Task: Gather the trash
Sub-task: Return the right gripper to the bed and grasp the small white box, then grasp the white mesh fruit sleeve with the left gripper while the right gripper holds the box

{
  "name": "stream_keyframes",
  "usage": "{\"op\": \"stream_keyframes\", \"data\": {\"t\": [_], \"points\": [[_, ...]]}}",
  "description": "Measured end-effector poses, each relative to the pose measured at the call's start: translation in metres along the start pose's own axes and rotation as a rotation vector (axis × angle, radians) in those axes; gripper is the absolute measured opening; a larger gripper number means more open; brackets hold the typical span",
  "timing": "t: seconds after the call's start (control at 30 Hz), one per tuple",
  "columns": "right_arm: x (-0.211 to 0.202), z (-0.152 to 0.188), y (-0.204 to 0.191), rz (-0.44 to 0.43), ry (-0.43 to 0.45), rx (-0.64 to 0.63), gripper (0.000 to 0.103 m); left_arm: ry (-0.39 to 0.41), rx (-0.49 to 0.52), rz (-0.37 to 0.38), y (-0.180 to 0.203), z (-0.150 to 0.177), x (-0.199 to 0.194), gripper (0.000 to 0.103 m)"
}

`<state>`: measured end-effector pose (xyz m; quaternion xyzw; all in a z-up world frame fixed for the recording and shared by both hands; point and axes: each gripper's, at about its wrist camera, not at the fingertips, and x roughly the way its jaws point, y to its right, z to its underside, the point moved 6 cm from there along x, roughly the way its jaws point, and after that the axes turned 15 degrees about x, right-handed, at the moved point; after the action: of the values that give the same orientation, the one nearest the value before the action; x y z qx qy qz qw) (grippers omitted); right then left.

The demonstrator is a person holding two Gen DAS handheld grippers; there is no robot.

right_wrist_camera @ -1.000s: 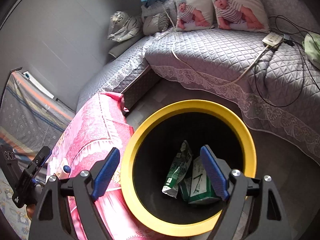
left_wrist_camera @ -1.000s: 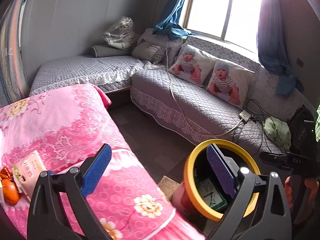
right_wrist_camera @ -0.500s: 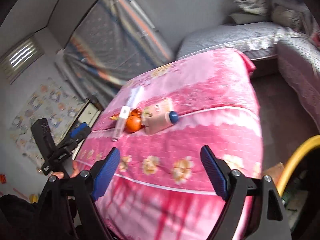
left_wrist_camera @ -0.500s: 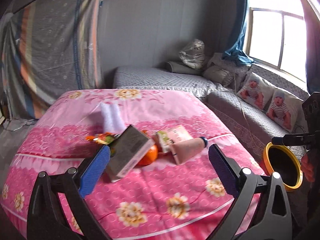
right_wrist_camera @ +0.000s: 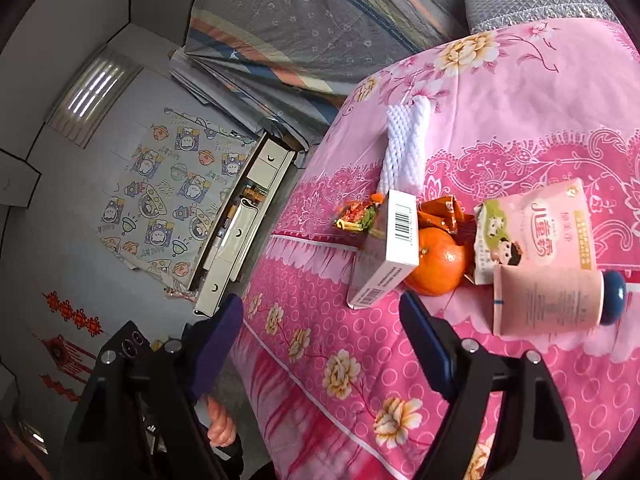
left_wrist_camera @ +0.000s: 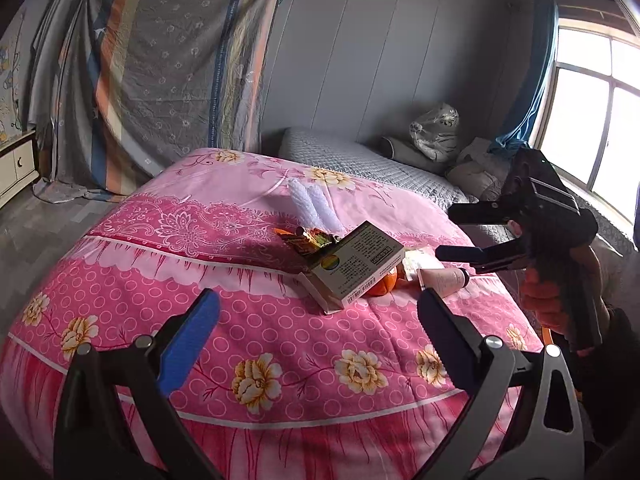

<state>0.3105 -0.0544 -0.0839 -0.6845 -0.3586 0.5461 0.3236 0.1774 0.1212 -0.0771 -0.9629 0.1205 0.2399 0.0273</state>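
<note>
The pink pouch (right_wrist_camera: 536, 232) reads "儿童霜"; the box (right_wrist_camera: 390, 248) bears barcodes.

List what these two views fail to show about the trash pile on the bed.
- Left wrist view: the orange is mostly hidden behind the tilted carton.
- Left wrist view: the pink tube is partly covered by the right hand-held gripper.
- Both views: the carton's print is too small to read.
</note>
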Motion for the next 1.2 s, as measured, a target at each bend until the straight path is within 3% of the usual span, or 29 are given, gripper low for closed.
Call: {"op": "stream_keyframes", "data": {"t": [0.3,0.53,0.63,0.73,0.9,1.2], "points": [[0.03,-0.014,0.026,0.134,-0.021,0.034,0.068,-0.015,-0.032,0.019,-0.011,0.011,0.005,0.094],[0.051,-0.023,0.019,0.198,-0.032,0.011,0.061,-0.026,-0.052,0.014,-0.016,0.017,0.005,0.094],[0.06,-0.025,0.017,0.242,-0.042,-0.001,0.03,-0.029,-0.048,0.004,-0.016,0.018,0.003,0.094],[0.063,-0.023,0.014,0.246,-0.049,-0.005,0.026,-0.031,-0.05,-0.001,-0.017,0.019,0.001,0.094],[0.041,-0.012,0.002,0.183,-0.061,-0.029,0.024,-0.052,-0.045,-0.016,-0.02,0.02,0.001,0.094],[-0.063,0.036,0.014,0.107,0.031,-0.008,0.025,-0.109,0.01,0.001,-0.011,0.009,0.021,0.095]]}}
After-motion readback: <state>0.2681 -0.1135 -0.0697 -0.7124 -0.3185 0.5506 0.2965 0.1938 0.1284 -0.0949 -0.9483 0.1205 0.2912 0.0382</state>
